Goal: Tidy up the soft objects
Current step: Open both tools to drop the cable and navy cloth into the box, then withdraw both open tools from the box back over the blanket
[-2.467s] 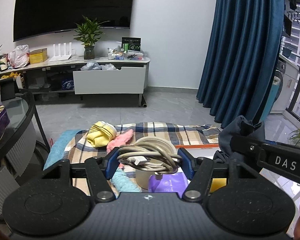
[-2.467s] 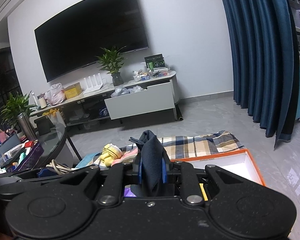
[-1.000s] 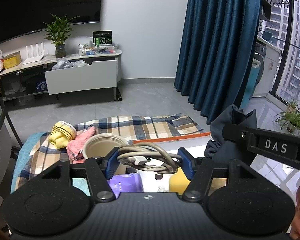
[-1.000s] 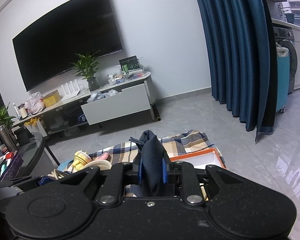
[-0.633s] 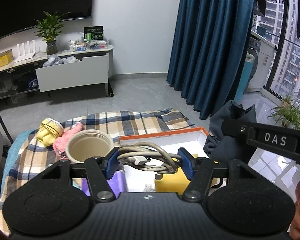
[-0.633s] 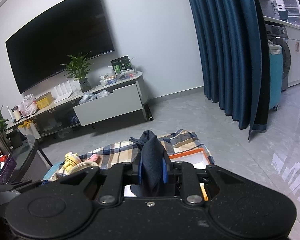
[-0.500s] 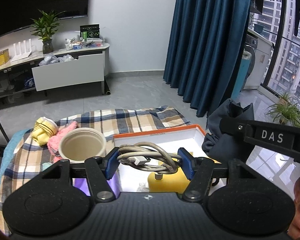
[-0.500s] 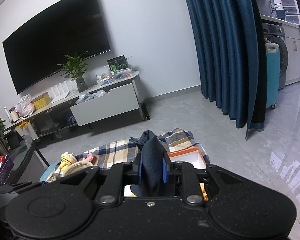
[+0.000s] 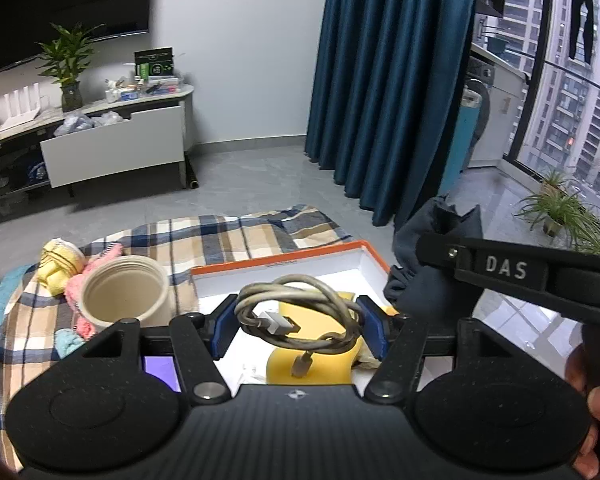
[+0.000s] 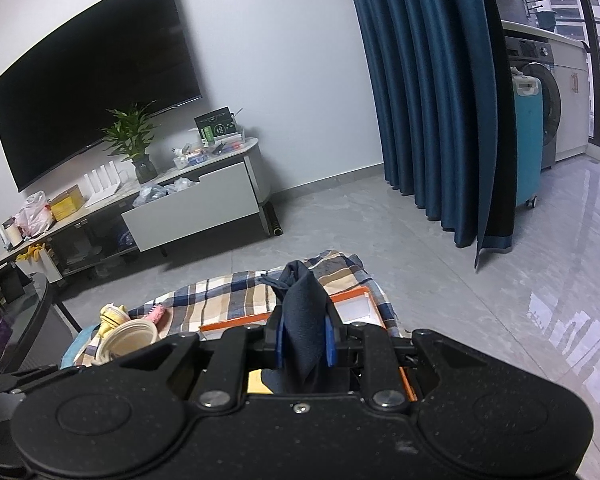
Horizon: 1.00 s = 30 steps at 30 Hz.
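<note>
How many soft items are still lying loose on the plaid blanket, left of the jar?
3: a yellow roll farthest left, a pink cloth against the jar, and a teal cloth nearer the camera. The left gripper body may hide others.

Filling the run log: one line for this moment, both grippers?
left gripper: shut on coiled cable | right gripper: shut on dark cloth | both above orange-edged box | phase: carrying
</note>
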Each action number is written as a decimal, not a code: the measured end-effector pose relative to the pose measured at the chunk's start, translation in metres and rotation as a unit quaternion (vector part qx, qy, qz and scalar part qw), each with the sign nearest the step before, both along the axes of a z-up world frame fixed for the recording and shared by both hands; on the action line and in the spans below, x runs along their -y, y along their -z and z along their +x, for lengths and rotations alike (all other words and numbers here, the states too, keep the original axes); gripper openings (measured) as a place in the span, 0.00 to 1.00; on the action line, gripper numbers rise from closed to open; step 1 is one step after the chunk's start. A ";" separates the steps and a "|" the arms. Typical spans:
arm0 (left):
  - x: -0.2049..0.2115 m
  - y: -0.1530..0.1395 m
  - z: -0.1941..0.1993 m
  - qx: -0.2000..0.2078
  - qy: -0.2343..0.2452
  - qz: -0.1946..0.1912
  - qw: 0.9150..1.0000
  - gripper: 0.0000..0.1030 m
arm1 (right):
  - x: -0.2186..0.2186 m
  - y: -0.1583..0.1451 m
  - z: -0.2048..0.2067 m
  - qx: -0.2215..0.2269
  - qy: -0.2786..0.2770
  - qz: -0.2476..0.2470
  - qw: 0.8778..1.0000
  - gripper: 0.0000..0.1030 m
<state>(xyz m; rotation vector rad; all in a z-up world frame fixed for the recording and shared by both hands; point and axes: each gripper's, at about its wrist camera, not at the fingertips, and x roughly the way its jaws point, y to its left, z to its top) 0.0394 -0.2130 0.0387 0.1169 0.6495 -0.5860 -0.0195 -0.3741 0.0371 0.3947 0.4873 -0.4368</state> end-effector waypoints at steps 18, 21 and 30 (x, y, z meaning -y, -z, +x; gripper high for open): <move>0.019 0.010 -0.009 -0.039 0.073 -0.015 0.996 0.73 | 0.000 -0.004 0.003 -0.013 0.005 0.004 1.000 0.41; 0.017 0.009 -0.011 -0.033 0.068 -0.017 0.997 0.73 | -0.002 -0.007 0.001 -0.011 0.008 -0.002 1.000 0.42; -0.004 -0.004 -0.012 -0.003 0.011 -0.010 1.000 0.81 | -0.013 -0.018 -0.008 0.009 0.002 -0.009 1.000 0.42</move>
